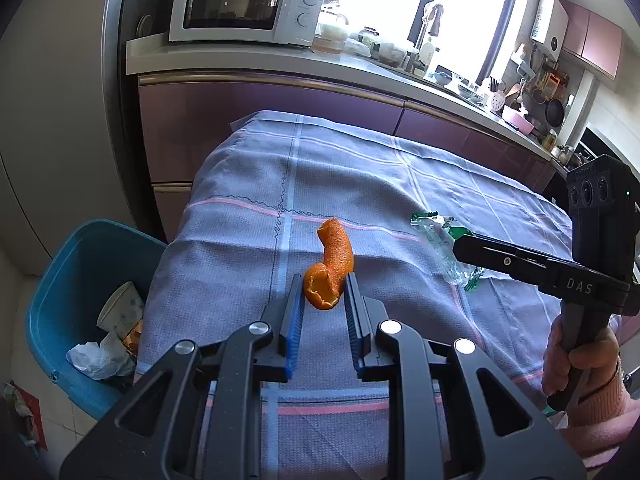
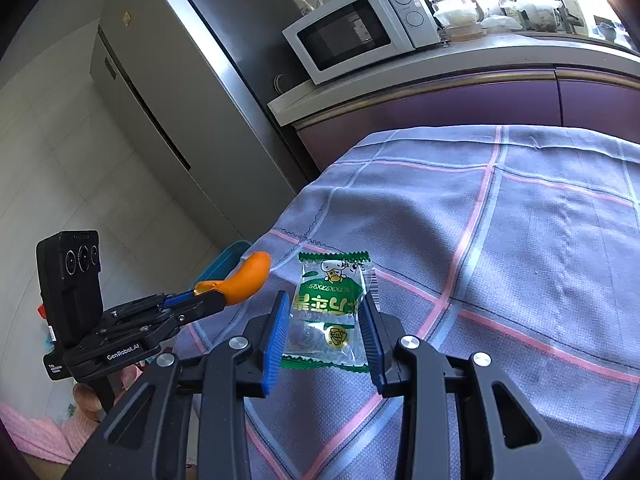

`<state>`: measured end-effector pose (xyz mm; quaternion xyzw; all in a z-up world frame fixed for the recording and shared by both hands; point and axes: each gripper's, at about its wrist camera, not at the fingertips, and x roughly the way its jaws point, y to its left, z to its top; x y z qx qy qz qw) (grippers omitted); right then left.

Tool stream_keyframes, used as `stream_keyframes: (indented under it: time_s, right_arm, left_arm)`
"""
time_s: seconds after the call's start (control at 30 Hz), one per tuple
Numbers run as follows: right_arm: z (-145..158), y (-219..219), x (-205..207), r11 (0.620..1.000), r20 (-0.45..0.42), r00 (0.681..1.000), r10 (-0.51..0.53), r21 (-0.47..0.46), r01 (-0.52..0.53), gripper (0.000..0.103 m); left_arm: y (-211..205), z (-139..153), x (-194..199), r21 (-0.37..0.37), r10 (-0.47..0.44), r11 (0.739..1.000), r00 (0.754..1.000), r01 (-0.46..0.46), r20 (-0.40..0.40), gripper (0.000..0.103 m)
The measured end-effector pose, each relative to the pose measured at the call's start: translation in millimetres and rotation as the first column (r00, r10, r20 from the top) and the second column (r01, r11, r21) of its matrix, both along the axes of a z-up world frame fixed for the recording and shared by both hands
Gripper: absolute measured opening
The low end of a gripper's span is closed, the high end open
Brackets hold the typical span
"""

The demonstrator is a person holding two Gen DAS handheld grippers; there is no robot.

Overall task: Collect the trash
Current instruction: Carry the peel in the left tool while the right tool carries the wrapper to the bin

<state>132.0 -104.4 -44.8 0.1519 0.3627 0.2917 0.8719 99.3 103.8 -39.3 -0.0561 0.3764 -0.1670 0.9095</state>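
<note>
Left tool (image 1: 323, 292): black frame, blue ribbed pads, jaws drawn close and pinching one end of the orange peel (image 1: 330, 264). The peel is a curled strip, pebbled orange outside and pale pith inside, and it stands out past the tips toward 12 o'clock. In the right wrist view the same peel (image 2: 246, 278) is clear of the cloth, carried at the bench's left edge.

Right tool (image 2: 325, 312): same build, jaws part open and bearing on both side edges of the wrapper (image 2: 330, 312). The wrapper is a clear crinkled plastic sachet with green serrated ends, a cartoon figure and yellow lettering. Whether it is lifted off the cloth cannot be told. From the left wrist view this tool (image 1: 460, 246) enters at 3 o'clock, and most of the wrapper (image 1: 440, 236) is hidden behind its finger.

Hand (image 1: 576, 364): at 4 o'clock, in a pink knitted sleeve, wrapped round the right tool's grip; partly cut off by the frame edge.

Bench (image 1: 360, 184): draped in a grey-violet woven cloth with pink and pale blue check lines, wrinkled at the far corner.

Bin (image 1: 60, 280): blue plastic, on the floor at 9 o'clock from the left tool, beside the bench. It holds a paper cup, crumpled white plastic and a scrap of orange; its near side is hidden by the tool's frame.

Microwave (image 1: 244, 4): white, on the counter at 11 o'clock. The counter items beyond it are washed out by window glare.
</note>
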Motion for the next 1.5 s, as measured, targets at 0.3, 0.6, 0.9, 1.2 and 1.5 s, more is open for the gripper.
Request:
stream_keyframes:
  time_s: [0.3,0.6,0.9,1.2,1.5]
  right_arm:
    - [1,21,2,0.999,0.001,0.999,0.041,-0.007,-0.041,0.033]
    - [3,39,4,0.997,0.008,0.997,0.070,-0.017,-0.070,0.033]
    - [5,56,3,0.994,0.013,0.994,0.106,-0.024,-0.106,0.033]
    - [6,76,0,0.989,0.015,0.989,0.146,-0.031,-0.145,0.033]
    - [6,94,-1,0.983,0.018,0.984,0.179,-0.038,-0.178,0.033]
  left_arm:
    - [15,1,-7,0.000,0.027,1.000,1.000,-0.027,0.007,0.020]
    - [27,6,-13,0.004,0.051,0.999,0.999,-0.051,0.016,0.020]
    - [40,7,-18,0.005,0.078,0.997,0.997,-0.078,0.022,0.020]
    - [52,7,-24,0.006,0.109,0.994,0.994,-0.109,0.024,0.020]
    - [66,8,-30,0.006,0.140,0.990,0.990,-0.140,0.026,0.020]
